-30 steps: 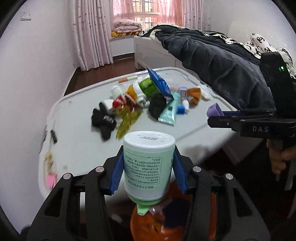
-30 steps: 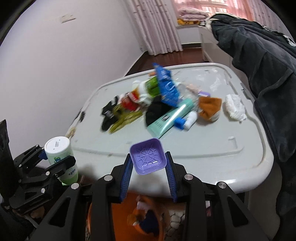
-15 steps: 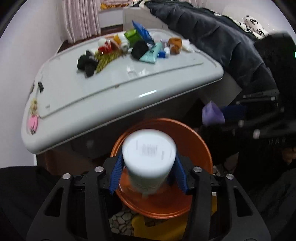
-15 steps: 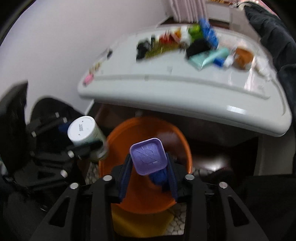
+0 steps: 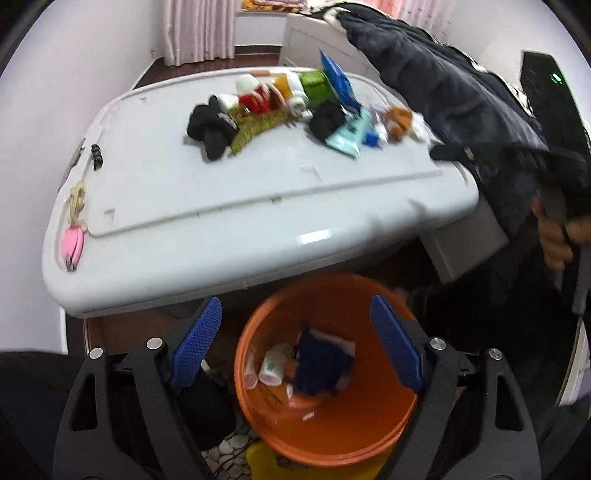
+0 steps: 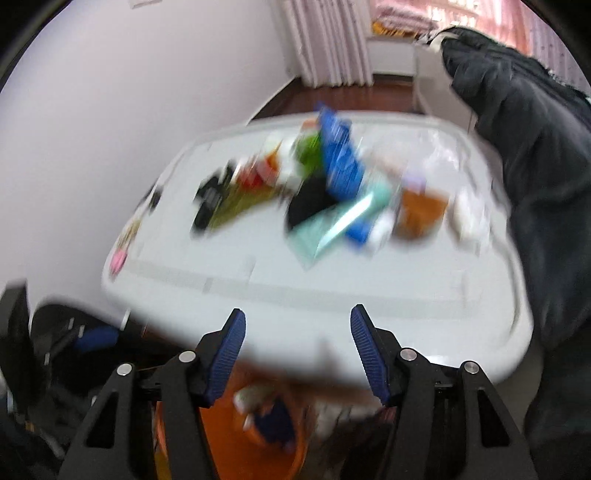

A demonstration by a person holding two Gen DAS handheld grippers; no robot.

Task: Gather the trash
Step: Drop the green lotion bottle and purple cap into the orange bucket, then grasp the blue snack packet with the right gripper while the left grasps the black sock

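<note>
An orange bucket [image 5: 332, 435] stands on the floor below the grey table's front edge [image 5: 258, 254]. In it lie a white-and-green bottle [image 5: 272, 367], a dark blue item [image 5: 321, 363] and small scraps. My left gripper [image 5: 295, 347] is open and empty above the bucket. My right gripper [image 6: 297, 347] is open and empty, above the bucket [image 6: 295, 458] in a blurred view. A pile of trash sits on the table: black cloth [image 5: 208, 127], a blue packet [image 5: 338, 83], a teal tube [image 5: 349, 133], a green bottle [image 5: 314, 83].
A dark blanket [image 5: 461, 96] hangs off a bed at the right, touching the table corner. A pink keychain [image 5: 72, 240] lies at the table's left edge. A wall runs along the left. Curtains [image 5: 199, 29] hang at the back.
Both grippers opened. The white-and-green bottle left the left gripper and lies in the bucket. The purple cup left the right gripper. The right gripper tilted back up toward the table.
</note>
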